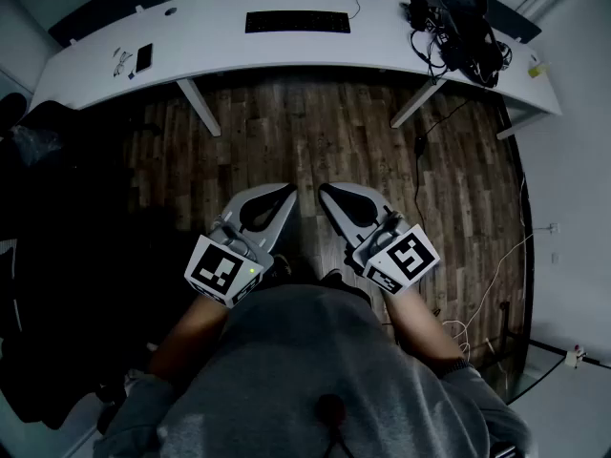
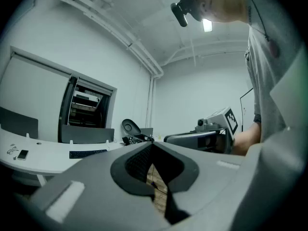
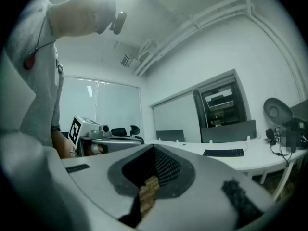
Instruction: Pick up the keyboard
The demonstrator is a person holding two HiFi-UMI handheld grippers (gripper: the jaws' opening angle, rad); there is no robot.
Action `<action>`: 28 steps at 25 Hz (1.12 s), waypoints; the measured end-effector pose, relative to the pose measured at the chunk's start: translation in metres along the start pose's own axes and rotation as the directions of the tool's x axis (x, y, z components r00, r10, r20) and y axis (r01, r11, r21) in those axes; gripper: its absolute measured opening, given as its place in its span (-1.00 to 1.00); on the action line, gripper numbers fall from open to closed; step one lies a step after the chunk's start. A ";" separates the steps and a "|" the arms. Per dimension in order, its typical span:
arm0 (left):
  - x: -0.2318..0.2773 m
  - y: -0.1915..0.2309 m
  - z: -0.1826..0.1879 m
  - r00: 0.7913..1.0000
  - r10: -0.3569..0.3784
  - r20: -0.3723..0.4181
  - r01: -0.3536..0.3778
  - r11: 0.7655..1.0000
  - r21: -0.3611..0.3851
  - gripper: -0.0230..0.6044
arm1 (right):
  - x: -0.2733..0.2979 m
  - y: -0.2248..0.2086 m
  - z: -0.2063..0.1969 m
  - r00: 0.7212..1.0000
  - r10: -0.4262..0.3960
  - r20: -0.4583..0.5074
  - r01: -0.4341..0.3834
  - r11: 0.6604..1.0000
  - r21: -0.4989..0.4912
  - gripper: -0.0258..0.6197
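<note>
The flat black rectangular keyboard (image 1: 297,22) lies at the far side of the scene, on the long curved white bench (image 1: 401,57). It sits about midway along the bench with its long side parallel to the bench's edge, as it would for typing. Nothing rests on it and the bench surface around it is bare, so it looks easy to reach from the near edge.

Both tools are well apart from it, across a stretch of brown wooden plank floor (image 1: 315,141). The left gripper (image 1: 284,198) and the right gripper (image 1: 332,197) are held side by side just in front of the person's grey-clad body. They are level and their tips angle slightly toward each other. Each has its jaws fully together with nothing between them; only floor shows through the hollow behind the pads. This looks like a resting carry before any approach, so I judge the pickup has not begun.

A tangle of black cables and devices (image 1: 466,38) crowds the bench's far right end, and a small dark phone (image 1: 143,57) lies toward its left. Both are clear of the keyboard. The next move likely means closing the distance and parting the jaws.
</note>
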State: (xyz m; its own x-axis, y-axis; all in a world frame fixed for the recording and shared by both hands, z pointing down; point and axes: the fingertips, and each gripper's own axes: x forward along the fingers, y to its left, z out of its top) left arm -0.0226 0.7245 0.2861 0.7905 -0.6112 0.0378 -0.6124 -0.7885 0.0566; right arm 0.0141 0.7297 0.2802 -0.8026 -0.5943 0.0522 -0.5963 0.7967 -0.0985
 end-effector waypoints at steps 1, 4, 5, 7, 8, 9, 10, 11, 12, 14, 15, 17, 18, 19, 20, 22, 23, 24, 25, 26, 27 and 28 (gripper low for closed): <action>-0.001 0.001 -0.002 1.000 -0.003 -0.004 0.003 1.000 -0.002 -0.91 | 0.002 0.001 -0.003 1.000 0.002 -0.006 -0.002 1.000 0.000 -0.87; -0.003 0.005 -0.006 1.000 -0.005 -0.009 0.005 1.000 -0.019 -0.91 | 0.009 0.004 -0.009 1.000 0.009 -0.021 -0.009 1.000 0.005 -0.87; -0.004 0.007 -0.007 1.000 -0.006 -0.006 0.006 1.000 -0.028 -0.91 | 0.011 0.005 -0.010 1.000 0.011 -0.024 -0.011 1.000 0.006 -0.87; -0.007 0.010 -0.008 1.000 -0.017 -0.002 0.017 0.999 -0.040 -0.91 | 0.016 0.007 -0.012 0.999 0.013 -0.031 -0.013 1.000 0.003 -0.87; -0.008 0.012 -0.009 1.000 -0.022 -0.002 0.022 0.999 -0.043 -0.91 | 0.018 0.008 -0.013 0.999 0.013 -0.034 -0.013 1.000 0.002 -0.87; -0.010 0.014 -0.010 1.000 -0.024 -0.003 0.024 0.999 -0.044 -0.91 | 0.021 0.008 -0.014 0.999 0.012 -0.037 -0.012 1.000 0.001 -0.87; -0.012 0.017 -0.011 1.000 -0.024 -0.004 0.024 0.999 -0.046 -0.91 | 0.023 0.008 -0.014 0.999 0.010 -0.039 -0.010 1.000 0.002 -0.87; -0.014 0.021 -0.011 1.000 -0.021 -0.004 0.021 0.999 -0.046 -0.91 | 0.025 0.008 -0.014 0.999 0.008 -0.038 -0.008 1.000 0.003 -0.87; -0.016 0.025 -0.011 1.000 -0.015 -0.003 0.015 0.999 -0.047 -0.91 | 0.027 0.007 -0.013 0.999 0.004 -0.035 -0.004 1.000 0.003 -0.87; -0.019 0.034 -0.012 1.000 -0.001 -0.002 0.001 0.999 -0.049 -0.91 | 0.031 0.004 -0.012 0.999 -0.007 -0.033 0.007 1.000 0.004 -0.87; -0.020 0.037 -0.013 1.000 0.004 -0.002 -0.004 0.999 -0.051 -0.91 | 0.032 0.002 -0.012 0.999 -0.012 -0.034 0.012 1.000 0.004 -0.87; -0.021 0.042 -0.013 1.000 0.011 -0.002 -0.011 0.998 -0.058 -0.91 | 0.035 0.001 -0.013 0.999 -0.016 -0.038 0.016 1.000 0.006 -0.87; -0.022 0.043 -0.013 1.000 0.011 0.000 -0.011 0.998 -0.059 -0.91 | 0.036 0.000 -0.013 0.999 -0.017 -0.041 0.017 1.000 0.004 -0.87; -0.021 0.045 -0.013 1.000 0.011 0.001 -0.011 0.998 -0.059 -0.91 | 0.038 -0.001 -0.013 0.999 -0.017 -0.043 0.017 1.000 0.000 -0.87; -0.020 0.048 -0.014 1.000 0.012 0.001 -0.012 0.998 -0.059 -0.91 | 0.040 -0.003 -0.013 0.999 -0.016 -0.045 0.016 1.000 -0.005 -0.87; -0.016 0.053 -0.015 1.000 0.018 -0.002 -0.018 0.998 -0.058 -0.91 | 0.044 -0.009 -0.012 0.999 -0.014 -0.043 0.014 1.000 -0.009 -0.87; -0.013 0.056 -0.016 1.000 0.021 -0.004 -0.021 0.998 -0.057 -0.91 | 0.046 -0.013 -0.011 0.999 -0.013 -0.040 0.013 1.000 -0.010 -0.87; -0.009 0.058 -0.016 1.000 0.025 -0.006 -0.026 0.998 -0.056 -0.91 | 0.047 -0.018 -0.011 0.999 -0.012 -0.039 0.012 1.000 -0.012 -0.87; -0.005 0.061 -0.017 1.000 0.031 -0.007 -0.031 0.998 -0.054 -0.91 | 0.049 -0.023 -0.011 0.999 -0.012 -0.037 0.011 1.000 -0.013 -0.87; -0.001 0.064 -0.017 0.999 0.036 -0.009 -0.037 0.998 -0.051 -0.91 | 0.050 -0.028 -0.012 0.999 -0.011 -0.036 0.010 1.000 -0.014 -0.87; 0.003 0.066 -0.017 0.999 0.041 -0.012 -0.042 0.998 -0.048 -0.91 | 0.052 -0.034 -0.012 0.999 -0.009 -0.035 0.009 1.000 -0.013 -0.87; 0.007 0.069 -0.018 0.999 0.045 -0.015 -0.046 0.998 -0.046 -0.91 | 0.054 -0.040 -0.012 0.999 -0.006 -0.035 0.006 1.000 -0.011 -0.87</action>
State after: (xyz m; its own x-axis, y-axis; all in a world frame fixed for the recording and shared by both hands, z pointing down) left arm -0.0589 0.6669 0.3078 0.7621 -0.6451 0.0552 -0.6471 -0.7558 0.1003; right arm -0.0057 0.6673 0.2989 -0.7991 -0.5948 0.0872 -0.6009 0.7945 -0.0871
